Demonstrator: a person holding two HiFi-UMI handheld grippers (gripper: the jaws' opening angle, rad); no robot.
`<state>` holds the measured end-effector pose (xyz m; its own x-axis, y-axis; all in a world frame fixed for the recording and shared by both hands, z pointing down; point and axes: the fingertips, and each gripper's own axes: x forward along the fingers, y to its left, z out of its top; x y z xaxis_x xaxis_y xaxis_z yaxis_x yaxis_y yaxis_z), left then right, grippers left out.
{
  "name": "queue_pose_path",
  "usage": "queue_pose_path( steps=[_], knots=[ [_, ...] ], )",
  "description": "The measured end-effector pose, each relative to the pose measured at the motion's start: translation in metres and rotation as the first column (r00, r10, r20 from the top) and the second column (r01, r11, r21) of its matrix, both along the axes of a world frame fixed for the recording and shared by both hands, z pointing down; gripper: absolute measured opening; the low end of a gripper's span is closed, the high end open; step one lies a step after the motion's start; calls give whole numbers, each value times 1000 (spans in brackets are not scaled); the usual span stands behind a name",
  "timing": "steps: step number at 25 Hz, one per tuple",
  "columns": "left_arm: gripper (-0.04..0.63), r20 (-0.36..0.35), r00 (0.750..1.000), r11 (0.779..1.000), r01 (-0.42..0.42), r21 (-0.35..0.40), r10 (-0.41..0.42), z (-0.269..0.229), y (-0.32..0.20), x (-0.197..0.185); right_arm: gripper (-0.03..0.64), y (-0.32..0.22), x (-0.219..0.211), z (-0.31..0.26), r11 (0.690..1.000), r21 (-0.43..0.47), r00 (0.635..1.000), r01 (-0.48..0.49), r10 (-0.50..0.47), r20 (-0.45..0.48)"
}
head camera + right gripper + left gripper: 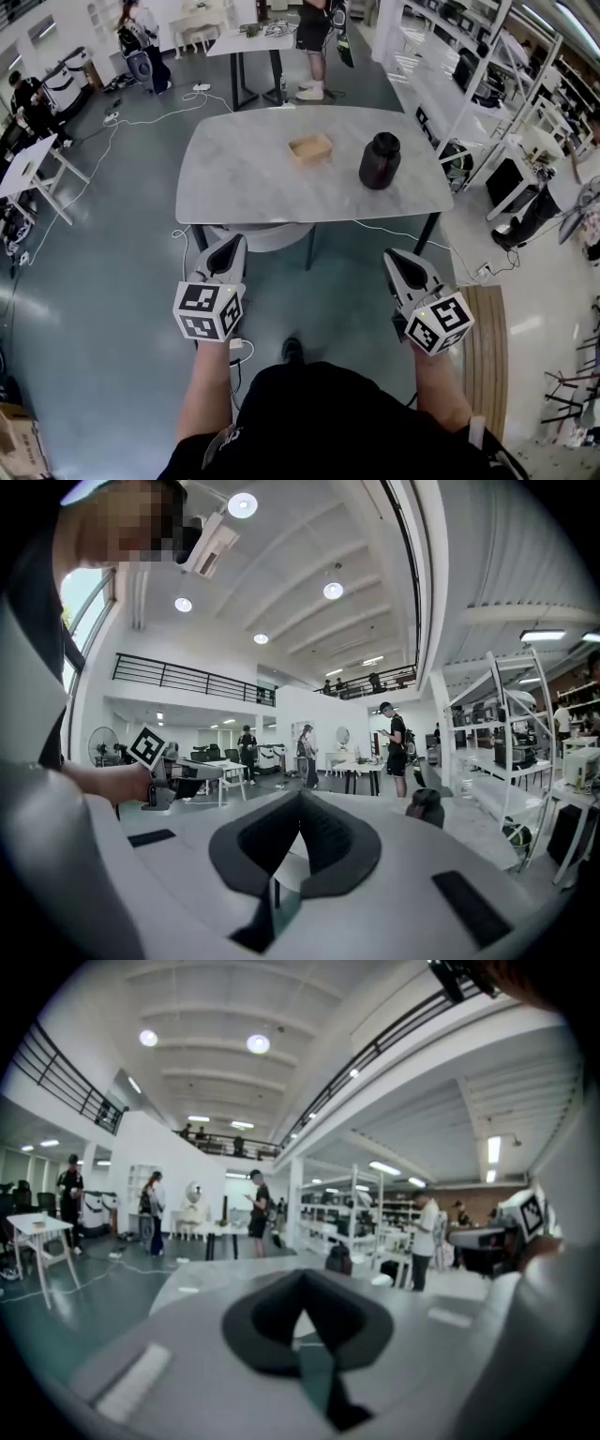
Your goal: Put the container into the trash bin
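Observation:
On the grey marble table (244,178) lie a small tan open tray (310,147) near the middle and a dark lidded jar (380,160) to its right. A white round bin (262,236) shows under the table's near edge. My left gripper (229,249) and right gripper (397,259) hover short of the table, both pointing at it, jaws shut and holding nothing. The left gripper view shows its own jaws (302,1277) closed, with the jar (337,1258) beyond them. The right gripper view shows its jaws (300,797) closed and the jar (427,805) ahead to the right.
A wooden bench (487,347) stands by my right side. Metal shelving (469,75) lines the right wall. Cables (141,122) trail across the floor on the left. Further tables (246,42) and several people stand at the back; a white folding table (28,169) is far left.

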<state>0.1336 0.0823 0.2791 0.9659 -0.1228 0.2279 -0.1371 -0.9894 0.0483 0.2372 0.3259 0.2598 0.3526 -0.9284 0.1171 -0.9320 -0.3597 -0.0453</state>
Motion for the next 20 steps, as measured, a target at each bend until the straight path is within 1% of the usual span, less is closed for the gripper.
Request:
queue_pose_path(
  steps=[3, 9, 13, 17, 20],
  knots=[
    [9, 9, 1000, 1000, 0, -21, 0, 6, -33, 5, -6, -38, 8, 6, 999, -26, 999, 26, -26, 21],
    [9, 22, 1000, 998, 13, -56, -12, 16, -86, 11, -6, -99, 11, 6, 995, -69, 998, 66, -64, 24],
    [9, 30, 1000, 997, -6, -75, 8, 26, -99, 24, -6, -122, 15, 15, 990, -109, 995, 94, -91, 31],
    [9, 43, 999, 996, -22, -88, 26, 34, -106, 51, -5, -131, 39, 21, 989, -119, 996, 88, -83, 44],
    [9, 49, 998, 996, -34, -84, 39, 36, -109, 75, -5, -139, 63, 28, 989, -118, 994, 94, -87, 59]
  ],
)
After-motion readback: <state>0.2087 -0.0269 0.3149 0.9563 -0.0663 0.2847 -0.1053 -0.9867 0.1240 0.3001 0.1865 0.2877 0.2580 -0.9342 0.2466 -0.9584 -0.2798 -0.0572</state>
